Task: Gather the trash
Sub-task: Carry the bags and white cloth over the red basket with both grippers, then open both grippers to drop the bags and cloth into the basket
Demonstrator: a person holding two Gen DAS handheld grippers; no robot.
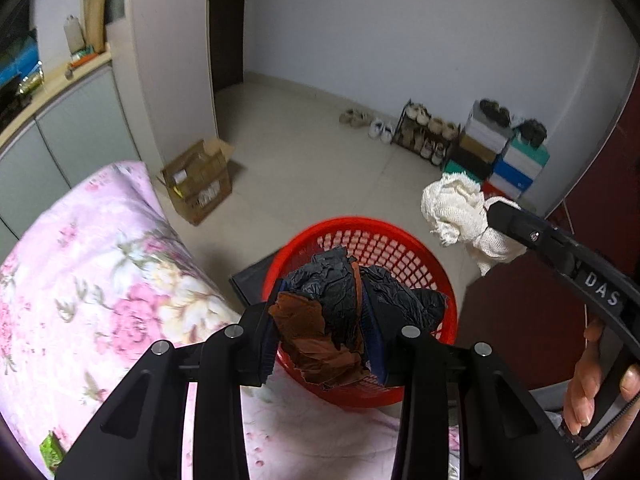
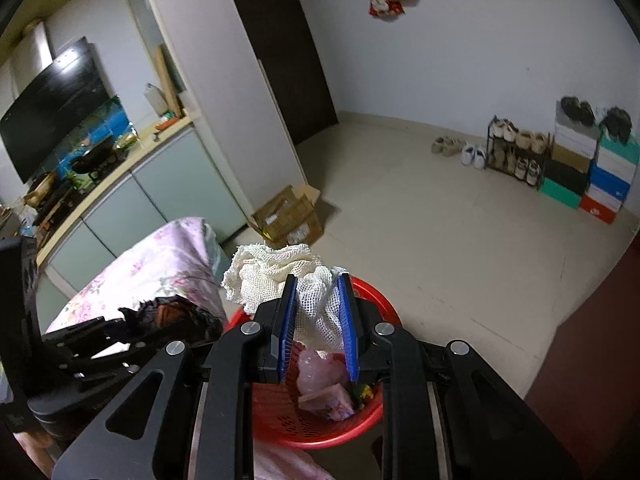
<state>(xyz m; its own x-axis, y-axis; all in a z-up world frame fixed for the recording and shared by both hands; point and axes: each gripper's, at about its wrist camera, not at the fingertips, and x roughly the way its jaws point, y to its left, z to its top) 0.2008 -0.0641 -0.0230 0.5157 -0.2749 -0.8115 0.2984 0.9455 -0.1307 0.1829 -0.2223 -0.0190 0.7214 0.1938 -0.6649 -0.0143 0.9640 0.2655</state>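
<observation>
My left gripper (image 1: 326,320) is shut on a crumpled wad of black and brown plastic trash (image 1: 340,312), held just above the red mesh basket (image 1: 384,240). My right gripper (image 2: 318,320) is shut on a white foam net (image 2: 280,276), held over the same red basket (image 2: 320,428). The right gripper with the white net (image 1: 456,212) also shows in the left wrist view, to the right of and above the basket rim. The left gripper with the dark trash (image 2: 168,316) shows at the left of the right wrist view. Pink scraps (image 2: 324,388) lie inside the basket.
The basket stands at the edge of a pink floral bed cover (image 1: 92,264). A green wrapper (image 1: 50,450) lies on the cover at lower left. An open cardboard box (image 1: 198,180) sits on the tiled floor. A shoe rack (image 1: 428,134) and stacked shoe boxes (image 1: 504,156) line the far wall.
</observation>
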